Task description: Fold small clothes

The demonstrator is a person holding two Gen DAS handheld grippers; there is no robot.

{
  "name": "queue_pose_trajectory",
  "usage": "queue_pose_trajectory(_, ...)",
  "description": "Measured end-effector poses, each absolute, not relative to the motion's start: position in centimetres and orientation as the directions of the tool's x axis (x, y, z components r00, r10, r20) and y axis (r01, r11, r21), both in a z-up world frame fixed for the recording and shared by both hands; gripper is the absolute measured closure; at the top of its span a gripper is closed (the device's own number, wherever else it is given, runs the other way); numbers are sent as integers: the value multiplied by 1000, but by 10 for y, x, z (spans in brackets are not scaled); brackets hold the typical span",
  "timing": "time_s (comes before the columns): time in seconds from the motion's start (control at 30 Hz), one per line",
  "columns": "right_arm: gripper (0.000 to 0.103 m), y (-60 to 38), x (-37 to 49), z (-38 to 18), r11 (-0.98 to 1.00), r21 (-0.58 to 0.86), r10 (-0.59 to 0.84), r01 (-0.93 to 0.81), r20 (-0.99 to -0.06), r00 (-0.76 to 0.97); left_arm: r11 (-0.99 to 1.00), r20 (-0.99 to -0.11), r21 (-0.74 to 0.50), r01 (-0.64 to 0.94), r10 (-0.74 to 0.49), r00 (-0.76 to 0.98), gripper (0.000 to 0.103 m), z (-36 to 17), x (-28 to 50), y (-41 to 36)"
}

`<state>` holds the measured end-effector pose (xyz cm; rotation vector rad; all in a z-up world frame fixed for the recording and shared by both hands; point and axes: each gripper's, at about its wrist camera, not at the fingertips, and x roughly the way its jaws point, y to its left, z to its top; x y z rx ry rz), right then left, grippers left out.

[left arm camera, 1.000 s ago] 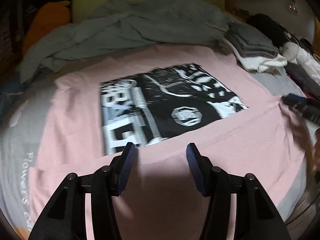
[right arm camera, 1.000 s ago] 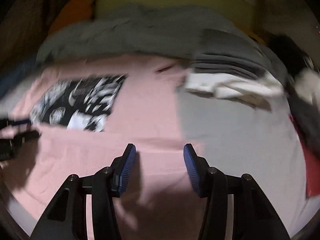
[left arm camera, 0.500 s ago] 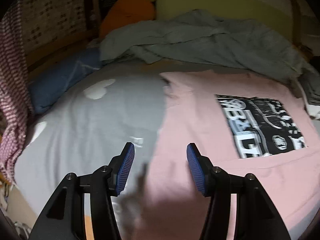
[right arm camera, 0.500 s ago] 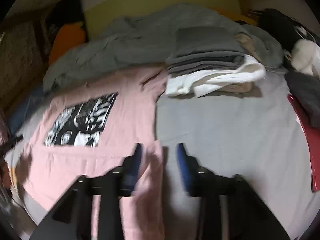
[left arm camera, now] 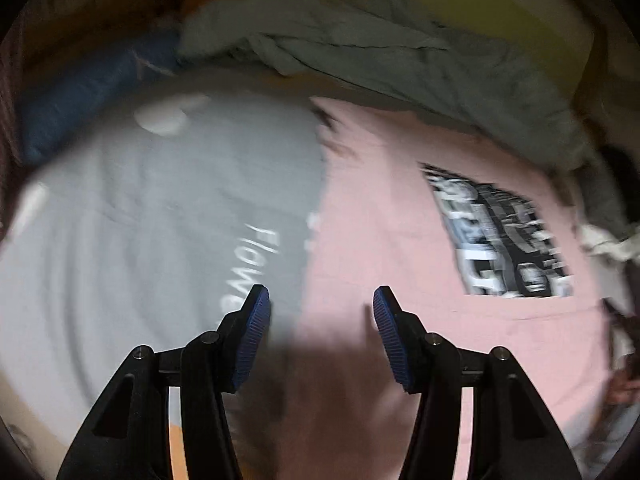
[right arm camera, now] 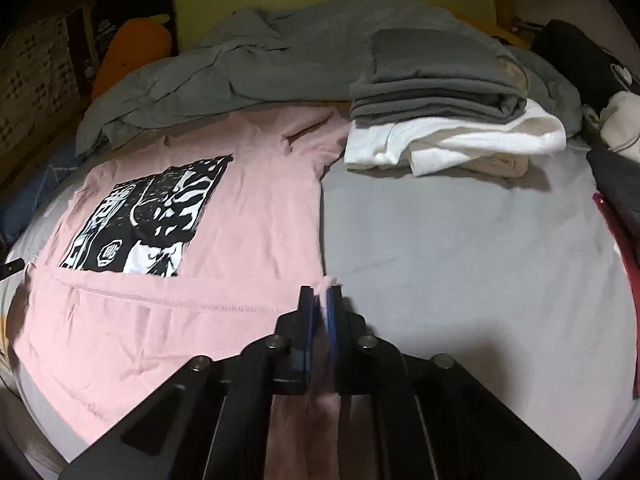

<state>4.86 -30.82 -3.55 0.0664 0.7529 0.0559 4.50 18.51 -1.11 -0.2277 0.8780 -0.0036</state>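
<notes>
An orange plush pillow [right arm camera: 132,46] and a rumpled grey-green blanket [right arm camera: 248,60] lie behind the pink cotton T-shirt [right arm camera: 256,200]; a stack of folded grey and white clothes [right arm camera: 444,108] touches its collar. The shirt lies flat on the grey bedsheet [right arm camera: 460,240], black-and-white print up, hem folded over. The left gripper [left arm camera: 320,312] hovers wide open and empty at the shirt's left edge; the right gripper [right arm camera: 319,300] pinches the shirt's right edge.

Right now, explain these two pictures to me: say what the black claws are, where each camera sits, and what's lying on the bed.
The claws are hand-held two-finger grippers; a person holds one in each hand, with a fisheye camera on each looking along its fingers. The left view shows the left gripper open above the near left edge of a pink T-shirt with a black-and-white print. The right view shows the right gripper shut on that shirt's right edge. The shirt lies spread on a grey bedsheet. Behind are a stack of folded clothes and a rumpled grey blanket.
</notes>
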Motion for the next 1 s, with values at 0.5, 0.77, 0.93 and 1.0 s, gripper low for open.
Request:
queue_pose_trajectory(0.5,100,-318,50,-37,993,112,40,46,-665,746,977,-759,-182,-109,-69,648,100,-18,49,186)
queue_pose_trajectory(0.77,100,-320,50,-38,991,115,29,63,-662,749,968,-748,-199,-153,-49,662,100,-14,51,199)
queue_pose_trajectory(0.93,102,-325,55,-38,987,53,-83,153,-645,760,961,-781,-184,-209,-14,624,96,-33,61,199)
queue_pose_trajectory(1.0,102,-333,58,-40,983,107,-44,151,-657,753,967,-780,-137,-215,28,625,95,-35,62,193)
